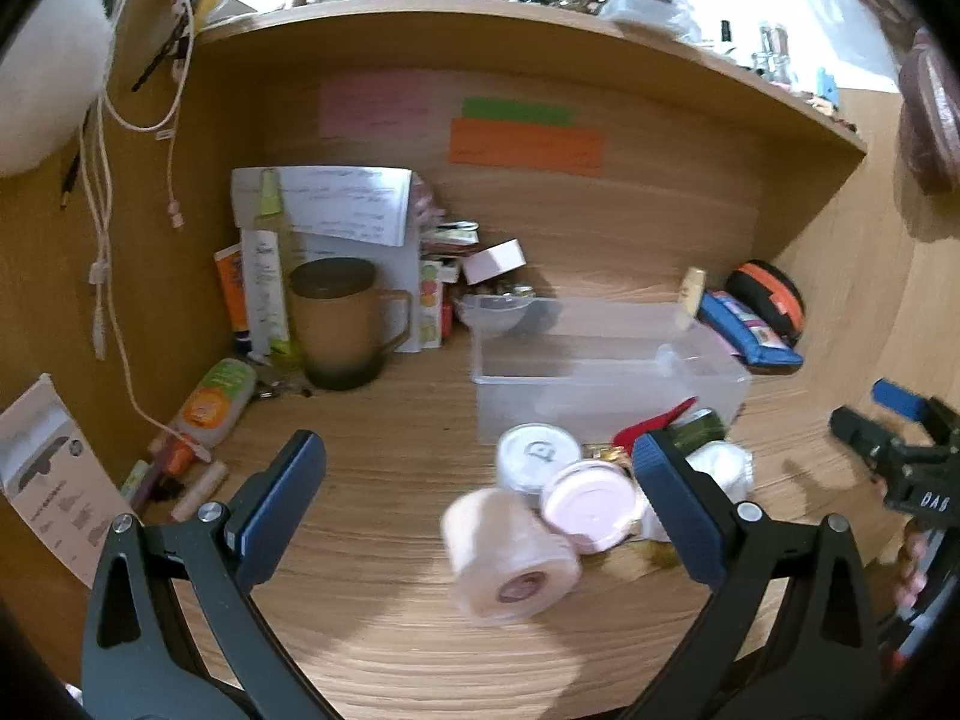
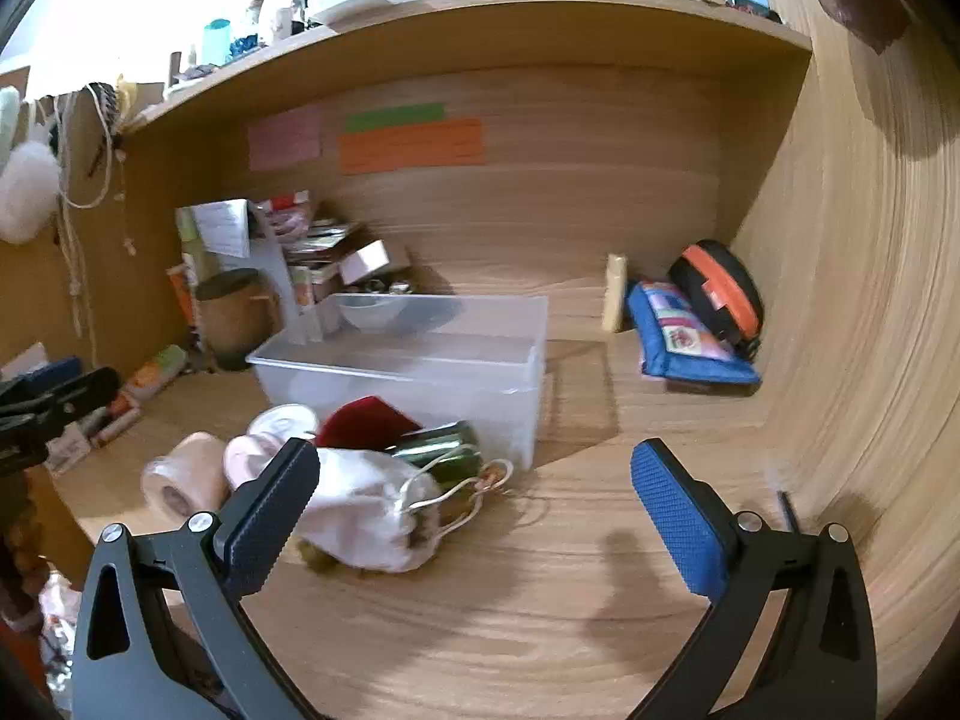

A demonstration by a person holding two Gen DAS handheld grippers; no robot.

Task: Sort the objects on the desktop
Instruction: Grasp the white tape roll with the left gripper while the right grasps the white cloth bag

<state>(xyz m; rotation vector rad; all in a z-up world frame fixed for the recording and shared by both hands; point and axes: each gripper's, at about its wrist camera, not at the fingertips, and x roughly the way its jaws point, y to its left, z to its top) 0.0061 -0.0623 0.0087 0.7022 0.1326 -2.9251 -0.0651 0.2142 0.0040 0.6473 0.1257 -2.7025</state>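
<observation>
Grippers: left gripper point(image 1: 480, 480) and right gripper point(image 2: 474, 486) both spread wide, holding nothing.
Bin: clear plastic bin point(image 2: 420, 360) behind tape roll point(image 1: 510, 558), pink-lidded jar point(image 1: 591, 504), white drawstring pouch point(image 2: 366, 516).

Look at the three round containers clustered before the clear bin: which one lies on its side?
The pale peach roll, nearest the left gripper. Its round end faces outward, whereas the white-lidded jar and the pink-lidded jar stand upright, lids up.
</observation>
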